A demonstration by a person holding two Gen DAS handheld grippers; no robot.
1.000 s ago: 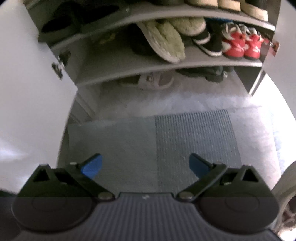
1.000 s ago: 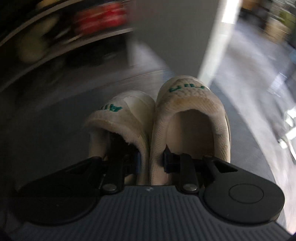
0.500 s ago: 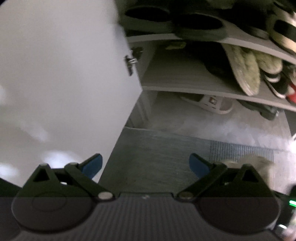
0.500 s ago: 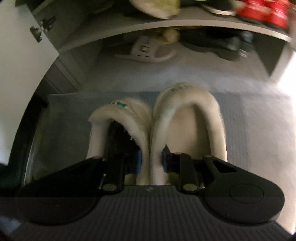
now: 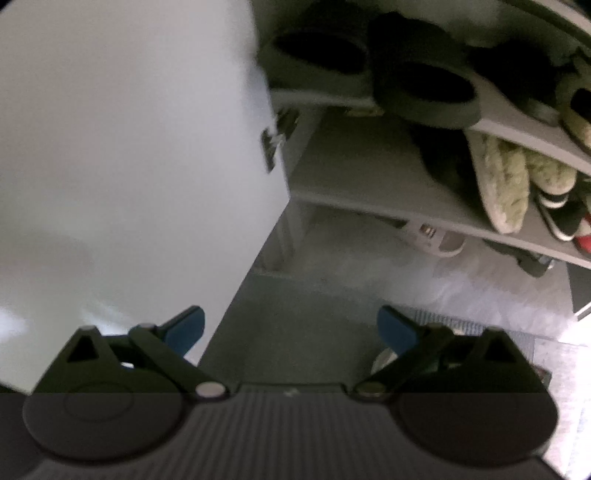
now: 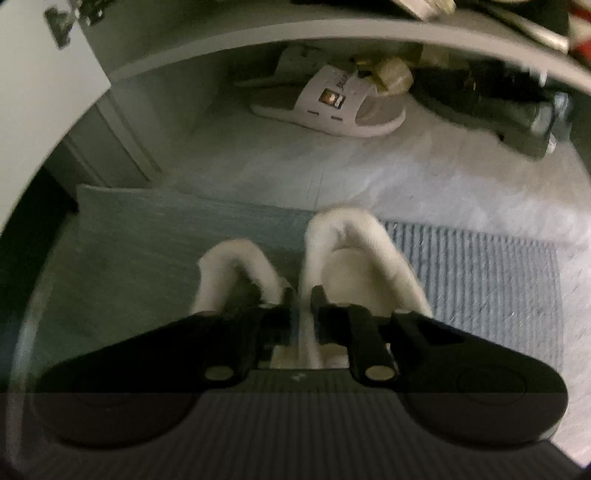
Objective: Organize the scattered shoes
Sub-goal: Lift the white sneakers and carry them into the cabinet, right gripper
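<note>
A pair of white fuzzy slippers lies on the grey-blue mat [image 6: 147, 240] in front of the shoe cabinet: the left slipper [image 6: 236, 258] and the right slipper [image 6: 354, 236], a strip of mat showing between them. My right gripper [image 6: 302, 295] stands just over their heel ends and its jaws are opening. Only the right slipper's inner wall is still between the fingers, and the pads no longer squeeze the pair together. My left gripper [image 5: 291, 328] is wide open over the mat [image 5: 295, 314] with nothing between its fingers. A bit of white slipper [image 5: 380, 360] peeks from behind its right finger.
The open white cabinet door [image 5: 129, 147] stands close on the left. A white slide sandal [image 6: 332, 103] and dark shoes [image 6: 498, 107] lie under the lowest shelf [image 6: 295, 29]. Dark slippers [image 5: 424, 92] and fuzzy cream slippers [image 5: 506, 184] fill the shelves above.
My right gripper has come down to the mat before the cabinet; the slippers, earlier pinched together, have parted and sunk away from the fingers. The left gripper has swung left toward the door.
</note>
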